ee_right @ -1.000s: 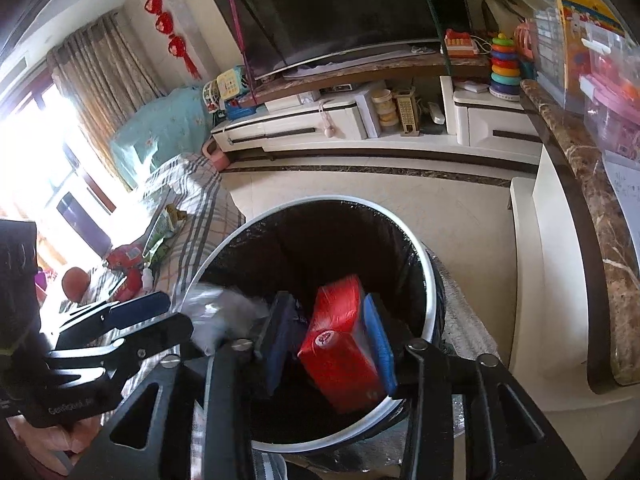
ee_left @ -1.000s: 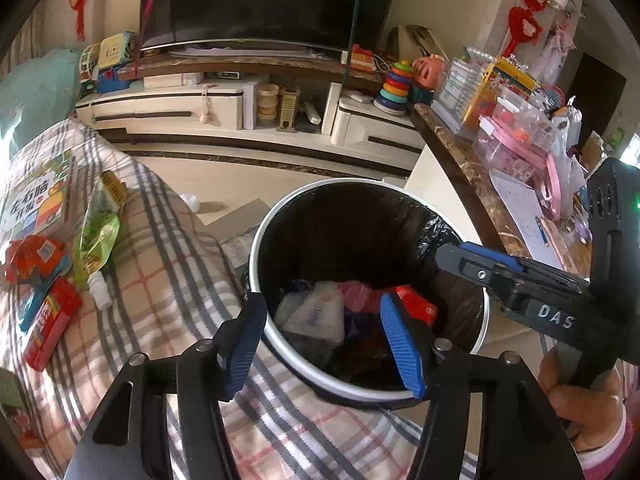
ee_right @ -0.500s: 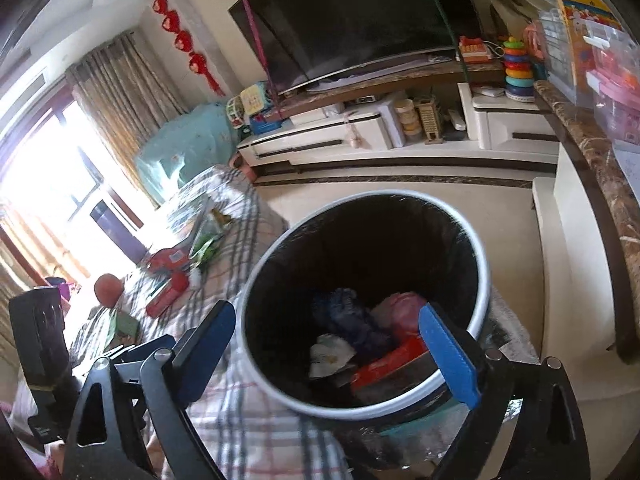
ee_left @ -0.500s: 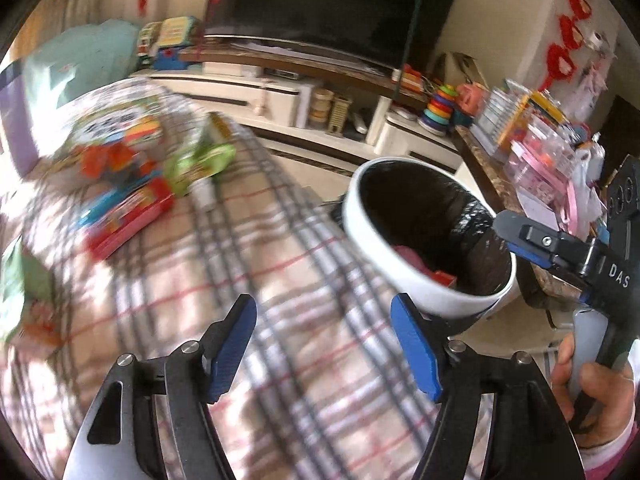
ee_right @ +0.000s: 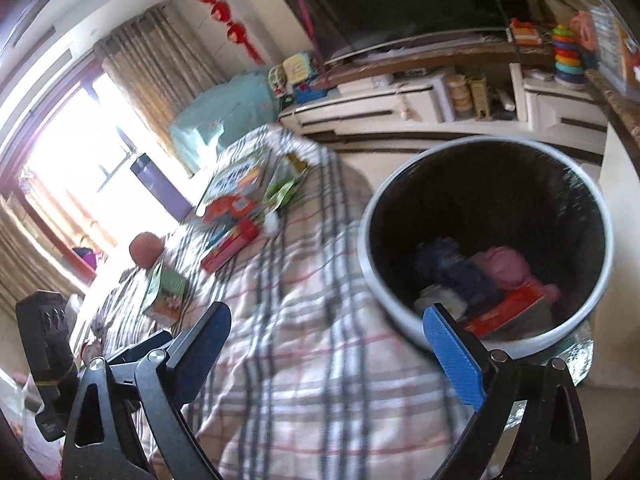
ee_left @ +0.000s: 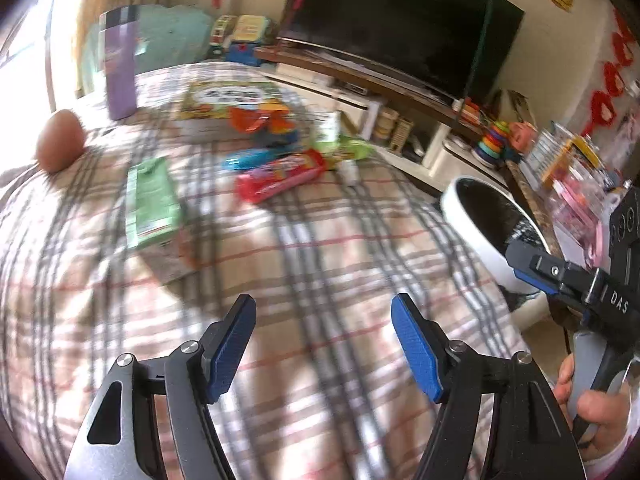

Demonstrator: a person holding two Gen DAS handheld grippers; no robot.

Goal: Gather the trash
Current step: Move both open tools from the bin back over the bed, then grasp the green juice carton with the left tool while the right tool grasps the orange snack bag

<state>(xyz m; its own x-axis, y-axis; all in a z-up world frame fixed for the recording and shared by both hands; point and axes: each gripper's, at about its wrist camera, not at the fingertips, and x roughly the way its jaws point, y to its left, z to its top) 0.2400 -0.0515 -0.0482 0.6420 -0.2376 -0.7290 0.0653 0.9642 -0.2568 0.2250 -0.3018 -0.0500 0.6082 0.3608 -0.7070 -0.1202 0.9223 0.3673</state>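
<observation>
Hovering: two claws, left wide, right opening, both empty; roughly seven blurred wrappers

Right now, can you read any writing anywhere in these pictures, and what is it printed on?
"DAS": white letters on the black body of the right gripper.
Book cover, red wrapper, green packet: all printed, but too blurred to read.
</observation>
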